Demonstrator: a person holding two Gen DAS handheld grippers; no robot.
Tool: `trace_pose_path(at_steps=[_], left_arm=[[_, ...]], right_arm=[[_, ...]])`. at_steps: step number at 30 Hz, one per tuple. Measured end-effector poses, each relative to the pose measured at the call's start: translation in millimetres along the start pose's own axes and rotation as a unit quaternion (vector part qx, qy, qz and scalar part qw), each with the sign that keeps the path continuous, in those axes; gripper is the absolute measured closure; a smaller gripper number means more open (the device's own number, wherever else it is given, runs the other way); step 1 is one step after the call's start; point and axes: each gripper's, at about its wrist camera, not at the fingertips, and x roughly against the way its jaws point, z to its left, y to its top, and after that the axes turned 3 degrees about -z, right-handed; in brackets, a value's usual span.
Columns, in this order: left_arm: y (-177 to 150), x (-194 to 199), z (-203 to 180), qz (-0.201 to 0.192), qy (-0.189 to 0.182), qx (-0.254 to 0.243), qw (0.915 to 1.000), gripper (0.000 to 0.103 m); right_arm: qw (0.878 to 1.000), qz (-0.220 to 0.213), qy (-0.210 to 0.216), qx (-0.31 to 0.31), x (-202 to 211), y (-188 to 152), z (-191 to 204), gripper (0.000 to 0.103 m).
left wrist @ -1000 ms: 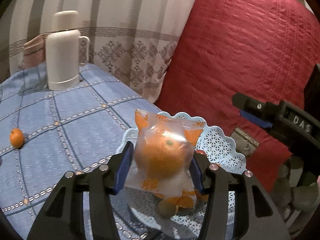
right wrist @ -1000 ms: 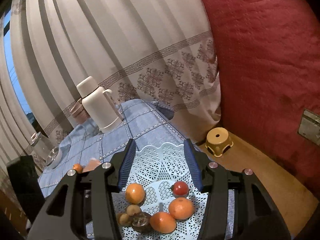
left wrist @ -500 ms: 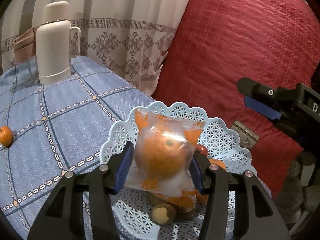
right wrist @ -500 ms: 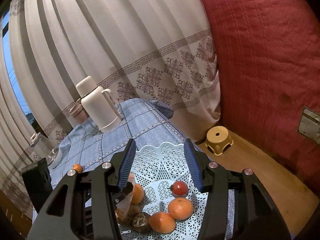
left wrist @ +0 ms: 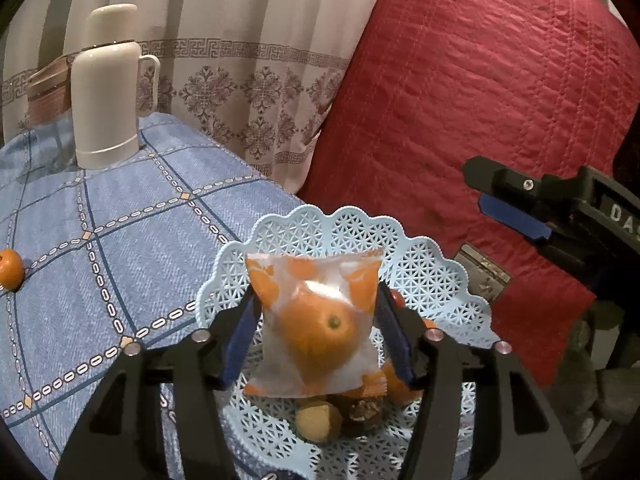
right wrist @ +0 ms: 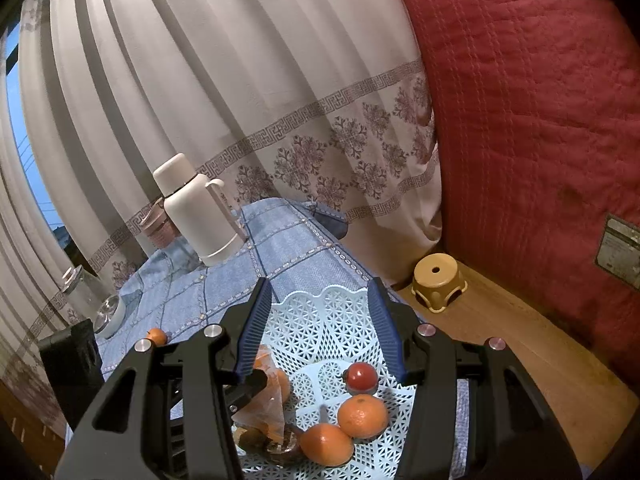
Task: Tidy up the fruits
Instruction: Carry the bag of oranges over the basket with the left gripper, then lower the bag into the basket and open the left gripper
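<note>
Orange [left wrist: 320, 332] in clear printed bag, between left tool [left wrist: 316, 336] pads.

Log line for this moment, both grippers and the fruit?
left gripper: open around bagged orange over blue basket | right gripper: open, holding nothing | loose mandarin on tablecloth

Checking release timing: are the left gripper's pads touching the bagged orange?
Apart. Left wrist view: left gripper stands open, with gaps between both pads and the bagged orange.
</note>
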Motion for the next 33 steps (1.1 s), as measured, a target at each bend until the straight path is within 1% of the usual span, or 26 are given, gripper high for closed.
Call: trace_pose_path(at_steps=[2, 5, 11, 12, 13, 14, 17, 19, 21, 25, 29, 33], left_arm=[[2, 3, -1, -0.004, -0.004, -0.001, 1.0000, 0.042], [3, 10, -3, -0.013, -0.003, -0.003, 0.9999, 0.041], [6, 19, 1, -0.022, 0.001, 0.006, 0.9997, 0.041], [6, 21, 3, -0.023, 0.004, 0.010, 0.9997, 0.040], [6, 22, 5, -0.024, 0.007, 0.013, 0.9996, 0.036], [7, 24, 7, -0.025, 0.010, 0.016, 0.9995, 0.035], [7, 29, 14, -0.029, 0.016, 0.027, 0.9991, 0.035], [7, 31, 19, -0.032, 0.026, 0.028, 0.9987, 0.035], [5, 32, 22, -0.034, 0.042, 0.025, 0.9982, 0.035], [1, 28, 28, -0.028, 0.062, 0.022, 0.9974, 0.035], [-1, 24, 21, -0.031, 0.067, 0.005, 0.9972, 0.032], [-3, 17, 6, -0.023, 0.055, -0.017, 0.9981, 0.032]], right_arm=[[1.000, -0.001, 0.000, 0.000, -1, -1, 1, 0.051], [1.000, -0.003, 0.000, 0.000, 0, 0, 2, 0.045], [1.000, -0.009, 0.005, 0.001, 4, 2, 1, 0.044], [1.000, -0.010, 0.005, 0.000, 4, 2, 1, 0.044], [1.000, -0.010, 0.006, 0.000, 4, 3, 1, 0.044], [1.000, -0.011, 0.006, 0.000, 5, 3, 1, 0.044], [1.000, -0.011, 0.007, 0.001, 5, 3, 1, 0.044], [1.000, -0.010, 0.009, 0.002, 5, 3, 0, 0.043], [1.000, -0.009, 0.011, 0.003, 6, 4, 1, 0.043], [1.000, -0.010, 0.013, 0.004, 7, 4, 3, 0.043], [1.000, -0.011, 0.014, 0.004, 8, 4, 2, 0.043], [1.000, -0.011, 0.016, 0.006, 9, 5, 4, 0.043]])
